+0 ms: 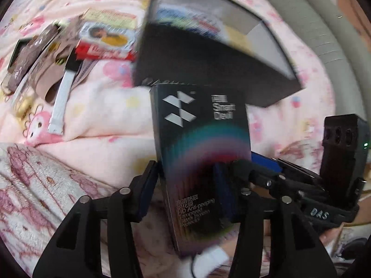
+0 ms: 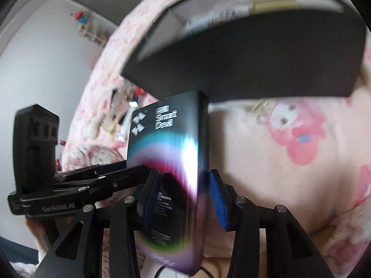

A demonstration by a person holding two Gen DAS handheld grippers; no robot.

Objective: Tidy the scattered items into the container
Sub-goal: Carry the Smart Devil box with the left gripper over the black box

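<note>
A black "Smart Devil" screen-protector box with a rainbow arc stands upright between both grippers, above a pink blanket. My left gripper is shut on its lower part. My right gripper is shut on the same box from the other side. Just beyond the box is the open black container, tilted, with blurred colourful items inside; in the right wrist view the container fills the top.
Scattered items lie on the blanket at the far left: a red and white packet, a white flat strip, and brown and dark packs. A grey padded edge runs at the right. A white wall stands behind.
</note>
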